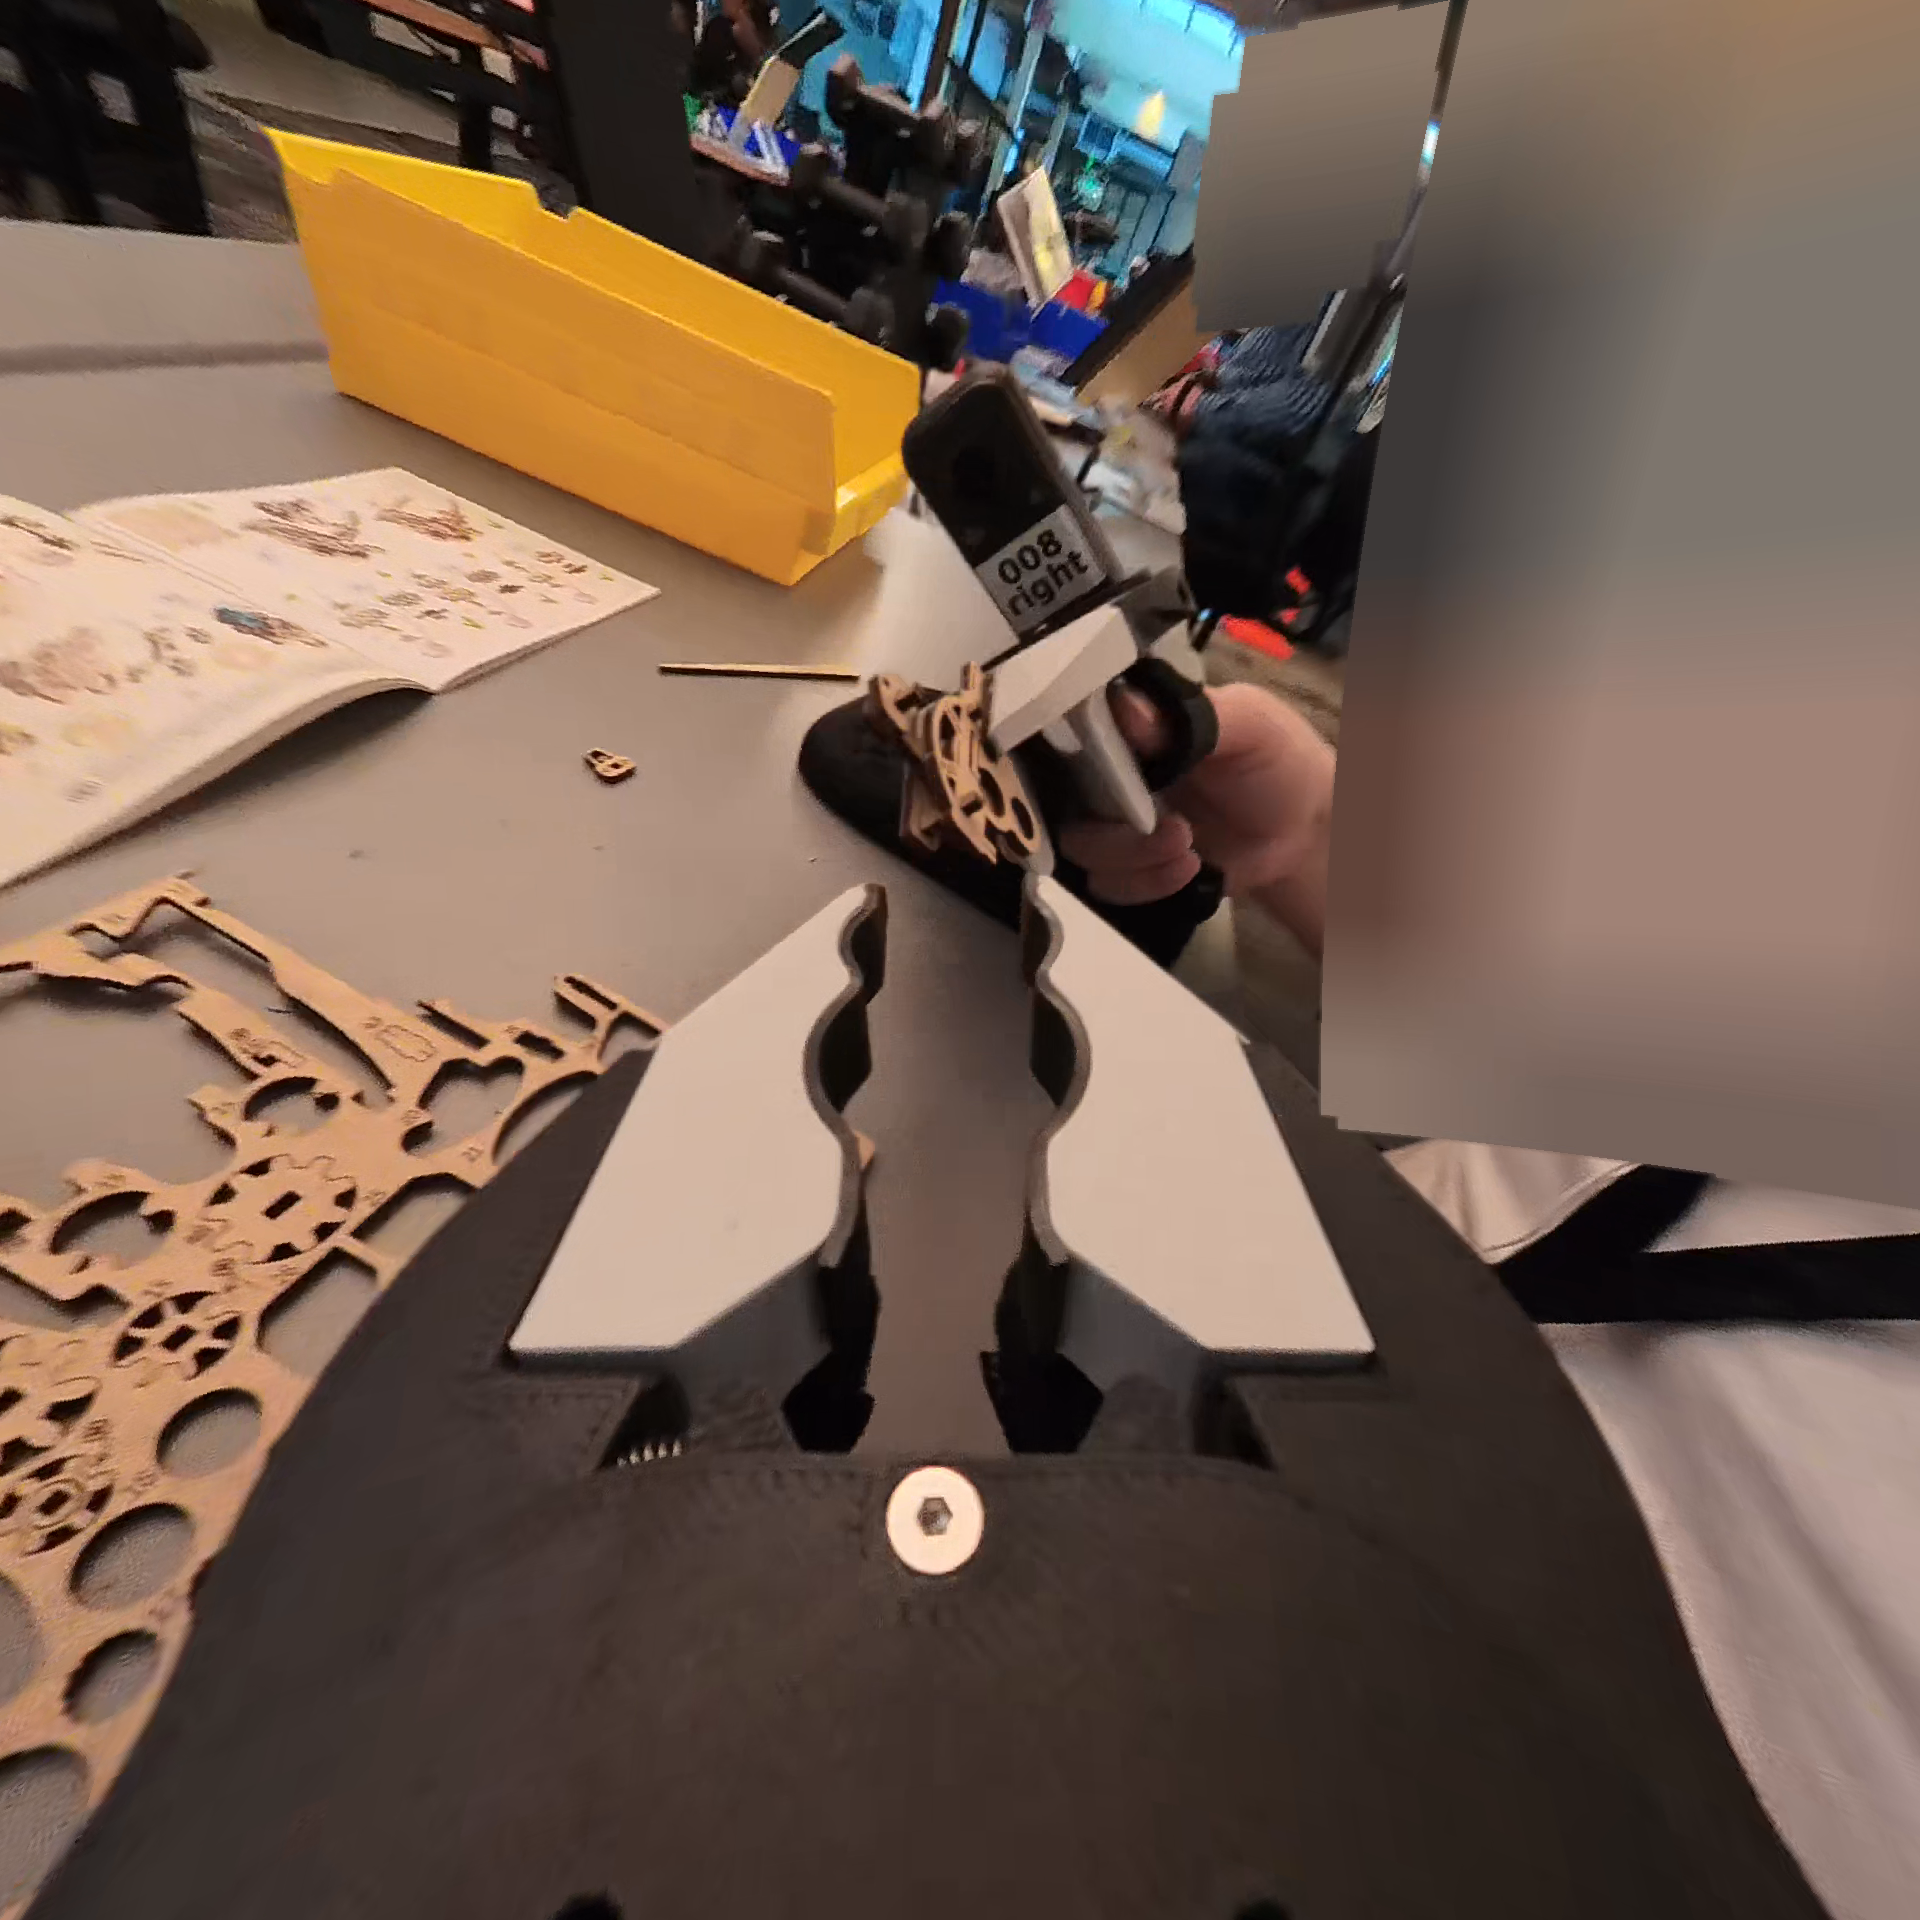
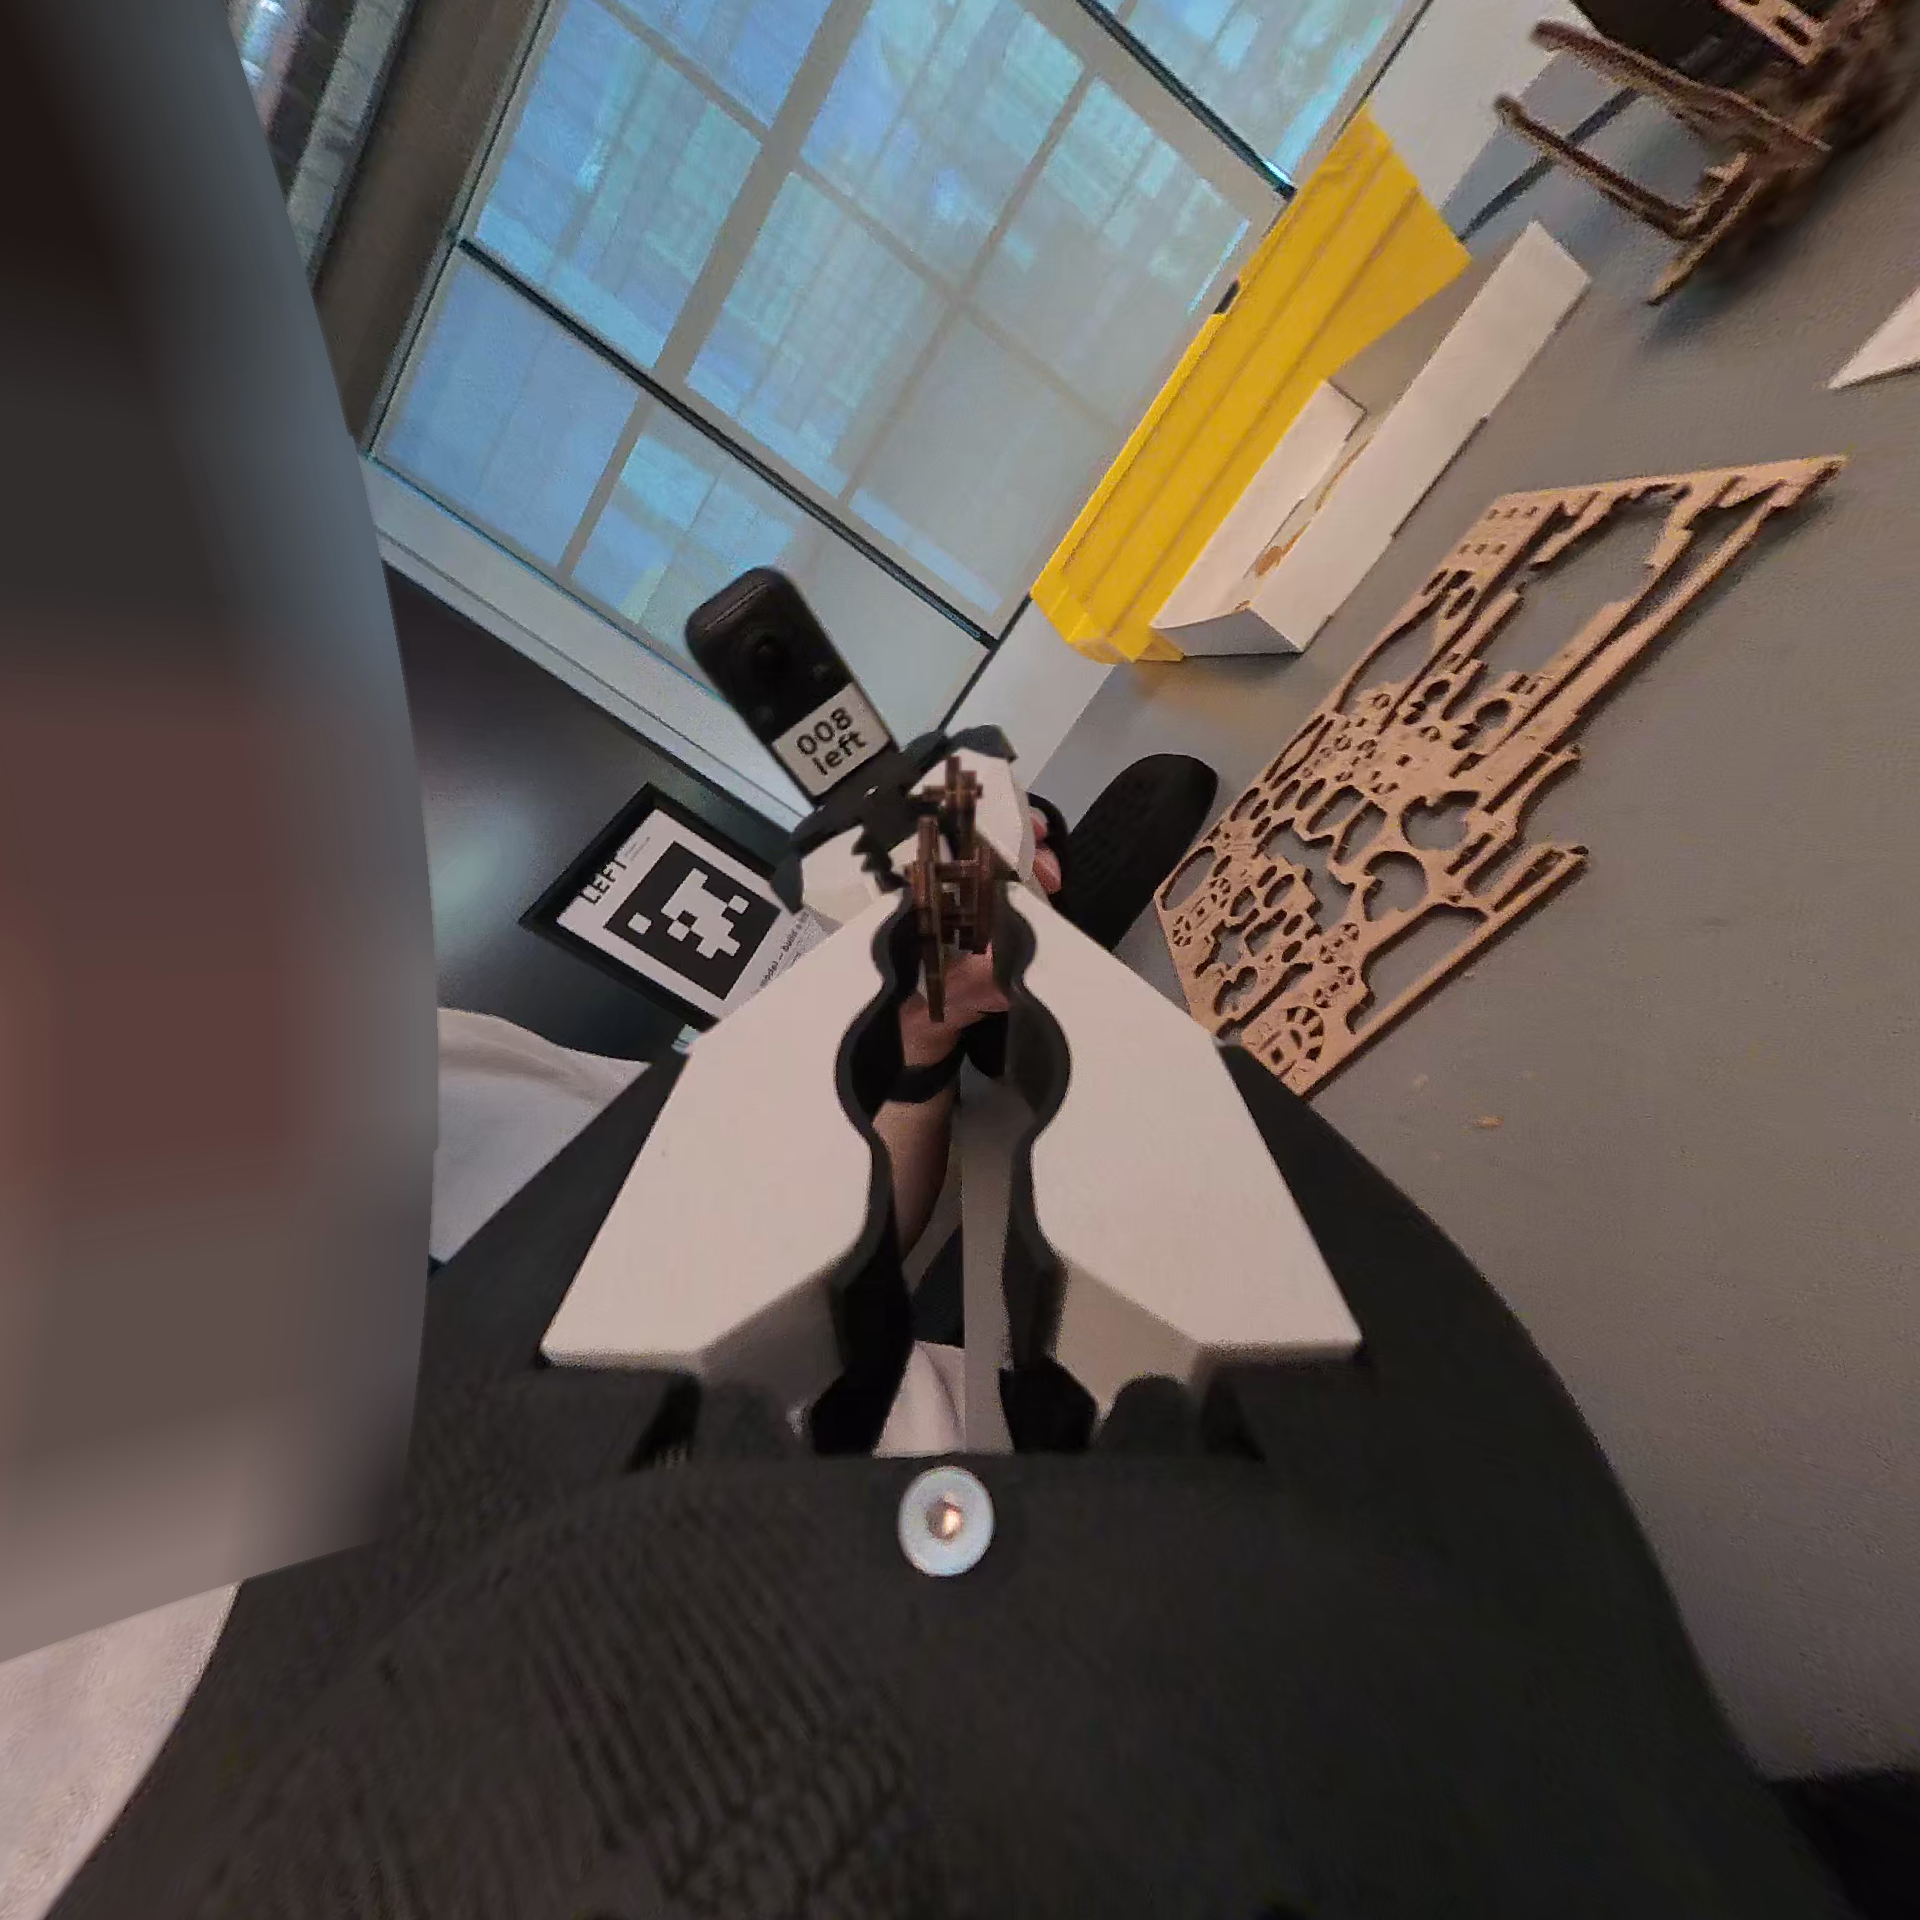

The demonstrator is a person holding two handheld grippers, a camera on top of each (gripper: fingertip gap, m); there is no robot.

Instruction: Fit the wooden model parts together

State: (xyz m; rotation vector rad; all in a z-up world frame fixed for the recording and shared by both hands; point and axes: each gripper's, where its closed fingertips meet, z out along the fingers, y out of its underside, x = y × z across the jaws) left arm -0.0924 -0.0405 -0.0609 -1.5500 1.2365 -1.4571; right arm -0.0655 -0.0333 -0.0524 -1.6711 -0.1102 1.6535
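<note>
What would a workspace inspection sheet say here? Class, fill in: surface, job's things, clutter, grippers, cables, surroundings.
Surface: grey table, mostly bare.
Job's things: wooden assembly held in right gripper; punched-out wooden sheet; open instruction booklet.
Clutter: yellow bin, thin wooden stick, small wooden offcut.
Grippers: left gripper open, empty; right shut on the assembly.
Cables: nothing seen.
Surroundings: windows; cluttered workshop behind.

Pale grey wavy-edged fingers (image 1: 727,1122) on black screwed bodies.
</note>
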